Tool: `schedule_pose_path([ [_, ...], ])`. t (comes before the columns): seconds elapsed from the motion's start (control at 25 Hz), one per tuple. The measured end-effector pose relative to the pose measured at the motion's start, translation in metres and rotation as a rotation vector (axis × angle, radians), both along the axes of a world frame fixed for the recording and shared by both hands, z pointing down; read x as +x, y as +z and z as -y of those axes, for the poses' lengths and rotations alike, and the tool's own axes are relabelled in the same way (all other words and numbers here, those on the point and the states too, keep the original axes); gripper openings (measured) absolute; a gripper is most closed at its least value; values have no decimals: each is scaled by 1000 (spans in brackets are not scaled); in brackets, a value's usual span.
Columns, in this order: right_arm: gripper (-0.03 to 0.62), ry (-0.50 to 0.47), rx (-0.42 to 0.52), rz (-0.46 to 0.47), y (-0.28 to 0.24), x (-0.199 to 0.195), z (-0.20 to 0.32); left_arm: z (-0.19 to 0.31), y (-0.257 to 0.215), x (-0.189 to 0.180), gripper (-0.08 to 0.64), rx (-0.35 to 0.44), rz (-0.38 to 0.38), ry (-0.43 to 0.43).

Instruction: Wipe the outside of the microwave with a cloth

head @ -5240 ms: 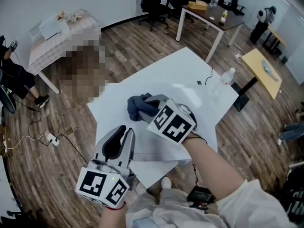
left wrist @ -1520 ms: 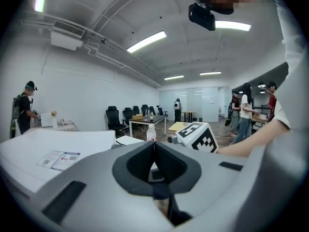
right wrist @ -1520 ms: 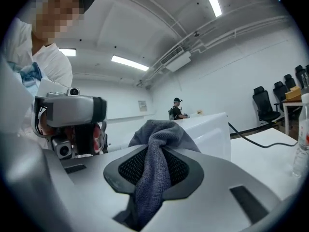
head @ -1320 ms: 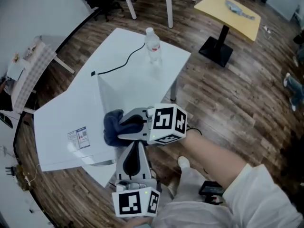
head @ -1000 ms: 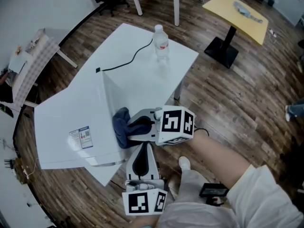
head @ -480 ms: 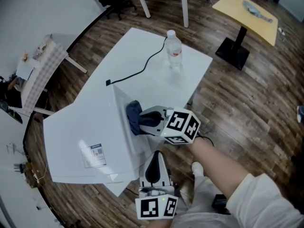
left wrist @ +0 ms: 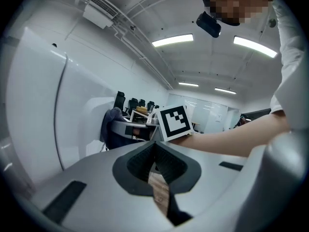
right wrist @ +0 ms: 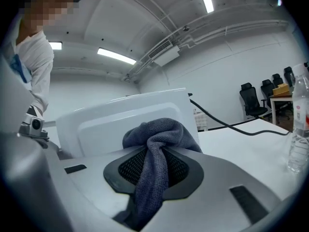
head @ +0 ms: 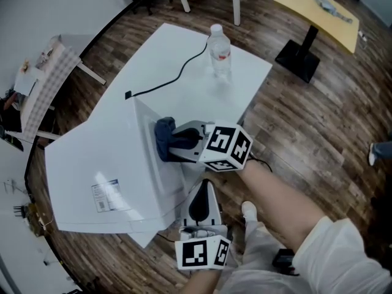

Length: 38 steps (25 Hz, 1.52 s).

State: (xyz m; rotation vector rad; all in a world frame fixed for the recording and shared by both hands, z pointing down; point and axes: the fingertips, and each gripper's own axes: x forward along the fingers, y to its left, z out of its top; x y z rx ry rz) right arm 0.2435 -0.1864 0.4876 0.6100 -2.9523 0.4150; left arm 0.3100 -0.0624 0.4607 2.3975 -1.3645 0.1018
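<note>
The white microwave (head: 104,164) stands on a white table, its side wall turned to the right in the head view. My right gripper (head: 174,141) is shut on a dark blue-grey cloth (head: 163,138) and holds it against that side wall. In the right gripper view the cloth (right wrist: 157,141) bunches between the jaws, right in front of the microwave (right wrist: 120,117). My left gripper (head: 204,187) is shut on nothing and hovers below the right one, near the microwave's lower front corner. The left gripper view shows its closed jaws, the microwave wall (left wrist: 34,105) and the cloth (left wrist: 112,124).
A water bottle (head: 218,46) stands at the far end of the white table (head: 245,84). A black cable (head: 174,77) runs from the microwave's back across the table. A yellow table (head: 321,8) and a small cloth-covered table (head: 46,78) stand on the wood floor.
The right gripper has slid the cloth along the microwave's side wall toward its far end. The left gripper has sunk a little and stays shut.
</note>
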Motion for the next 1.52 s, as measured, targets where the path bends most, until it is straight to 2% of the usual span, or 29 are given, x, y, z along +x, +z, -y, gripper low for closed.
schedule_pose_path([
  [0.08, 94, -34, -11, 12, 2, -2, -11, 0, 3, 7, 3, -8, -16, 45],
  [0.28, 94, -130, -27, 7, 10, -9, -42, -18, 8, 25, 2, -7, -75, 224],
  [0.4, 94, -155, -37, 16, 14, -12, -59, -35, 12, 28, 3, -4, -87, 306],
  [0.6, 94, -206, -74, 65, 19, -15, -91, -64, 17, 33, 2, 7, -62, 430],
  [0.88, 94, -338, -114, 60, 34, -27, -143, -107, 22, 46, 2, 13, -27, 596],
  [1.12, 94, -280, -89, 49, 40, -23, -132, -108, 22, 47, 3, 2, -28, 609],
  [1.36, 94, -156, -49, 29, 30, -8, -72, -95, 16, 41, 3, 20, -26, 583],
  [1.52, 94, -136, -30, -27, 31, -6, -44, -87, 11, 37, 3, 15, -25, 556],
])
